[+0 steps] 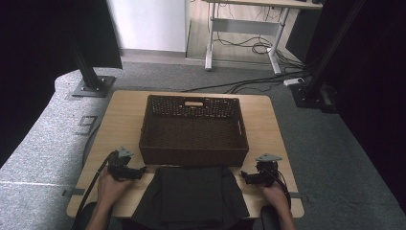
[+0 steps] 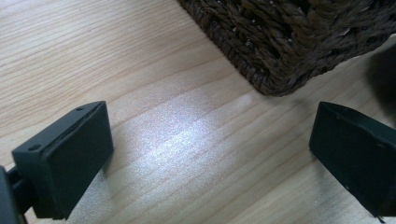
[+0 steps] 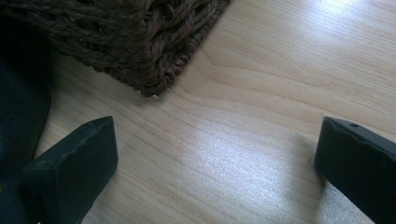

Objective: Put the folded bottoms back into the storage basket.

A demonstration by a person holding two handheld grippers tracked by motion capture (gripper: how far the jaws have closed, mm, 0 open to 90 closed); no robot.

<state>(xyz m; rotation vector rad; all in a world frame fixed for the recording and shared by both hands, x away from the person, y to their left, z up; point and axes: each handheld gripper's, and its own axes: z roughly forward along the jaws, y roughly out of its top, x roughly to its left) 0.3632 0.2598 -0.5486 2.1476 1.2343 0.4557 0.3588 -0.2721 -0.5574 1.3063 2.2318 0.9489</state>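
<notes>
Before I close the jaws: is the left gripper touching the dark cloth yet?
Apart. In the left gripper view, the left gripper stands open over bare table, with wood between its jaws and the dark cloth at the right edge.

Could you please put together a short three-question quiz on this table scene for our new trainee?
1. True or false: the dark brown woven wicker basket holds the black folded cloth.
2. Which stands open: A) left gripper alone, B) right gripper alone, C) both?
3. Fill in: the cloth lies between the basket and the table's ___ edge.

Key: 1. False; it lies on the light wooden table before the basket. 2. C. 3. Near.
</notes>
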